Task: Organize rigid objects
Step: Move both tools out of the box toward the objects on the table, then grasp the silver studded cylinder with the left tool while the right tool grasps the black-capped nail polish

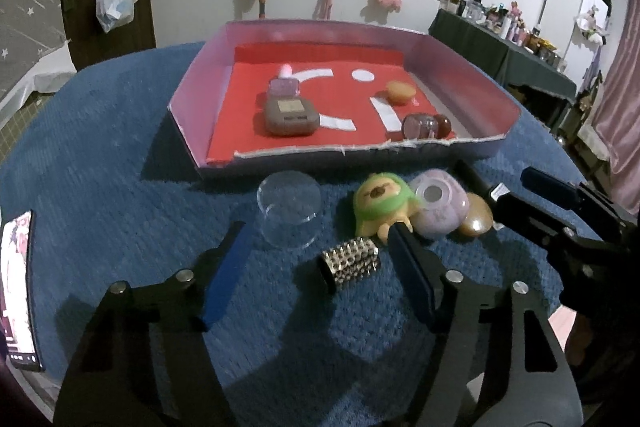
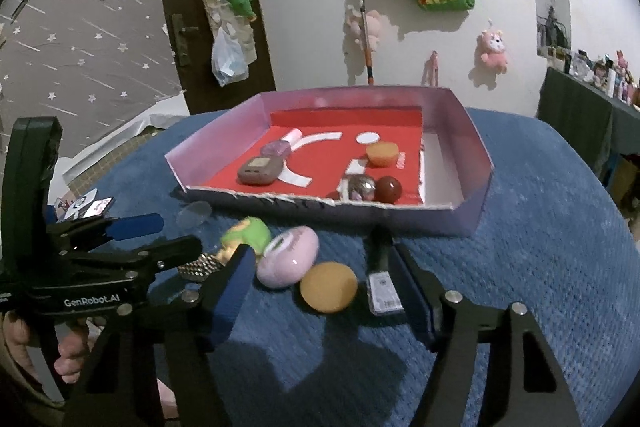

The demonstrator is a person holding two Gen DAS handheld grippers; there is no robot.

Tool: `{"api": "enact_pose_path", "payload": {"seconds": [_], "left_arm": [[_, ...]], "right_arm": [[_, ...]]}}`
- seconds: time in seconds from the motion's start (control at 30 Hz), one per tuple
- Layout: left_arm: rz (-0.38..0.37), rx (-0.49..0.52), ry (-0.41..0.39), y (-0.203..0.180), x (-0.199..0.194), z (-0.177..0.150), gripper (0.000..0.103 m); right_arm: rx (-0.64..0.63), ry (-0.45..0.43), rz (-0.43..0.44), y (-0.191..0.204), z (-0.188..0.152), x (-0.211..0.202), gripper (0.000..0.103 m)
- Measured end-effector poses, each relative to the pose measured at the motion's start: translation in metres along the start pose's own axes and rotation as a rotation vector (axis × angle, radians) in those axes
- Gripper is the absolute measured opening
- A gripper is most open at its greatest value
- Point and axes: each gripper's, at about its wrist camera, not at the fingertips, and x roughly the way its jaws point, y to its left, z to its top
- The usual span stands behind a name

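Observation:
A spiked metal cylinder lies on the blue cloth between the fingers of my left gripper, with a gap on each side; the gripper is open. Just beyond are a clear dome, a yellow-green toy and a pink oval case. My right gripper stands open around a golden disc, with the pink oval case by its left finger and a black bar by its right. Neither pad touches the disc. The pink tray holds a brown device, an orange cup and a dark red ball.
A phone lies at the cloth's left edge. Each gripper shows in the other's view: the right gripper and the left gripper with a hand on it. A cluttered side table stands far right.

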Motion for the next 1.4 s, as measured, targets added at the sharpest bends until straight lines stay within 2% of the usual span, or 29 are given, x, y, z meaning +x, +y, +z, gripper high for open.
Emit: {"api": "enact_pose_path", "payload": {"seconds": [0.27,0.33,0.43,0.93,1.03,1.1,1.17,1.27,1.4], "left_arm": [[-0.005,0.005,0.011,-0.007,0.001,-0.009,0.067],[-0.002,0.010,0.020,-0.009,0.004,-0.011,0.055],[0.006,0.011,0.046,-0.010,0.011,-0.015,0.052],[0.051,0.015,0.063,-0.014,0.023,-0.015,0.050],[0.060,0.027,0.058,-0.015,0.023,-0.014,0.043],[0.060,0.033,0.054,-0.016,0.023,-0.014,0.036],[0.060,0.050,0.054,-0.019,0.023,-0.015,0.036],[0.046,0.072,0.052,-0.022,0.022,-0.015,0.036],[0.031,0.079,0.035,-0.024,0.016,-0.014,0.036]], "right_arm": [[0.022,0.015,-0.053,-0.013,-0.010,0.001,0.068],[0.032,0.015,-0.070,-0.019,-0.011,0.001,0.068],[0.048,0.024,-0.097,-0.030,-0.013,0.003,0.066],[0.026,0.098,-0.130,-0.042,-0.019,0.030,0.057],[0.017,0.101,-0.140,-0.040,-0.018,0.034,0.057],[0.003,0.103,-0.149,-0.037,-0.016,0.037,0.051],[-0.002,0.102,-0.136,-0.035,-0.015,0.038,0.039],[0.001,0.106,-0.126,-0.034,-0.015,0.038,0.038],[0.070,0.102,-0.083,-0.042,-0.013,0.033,0.038]]}}
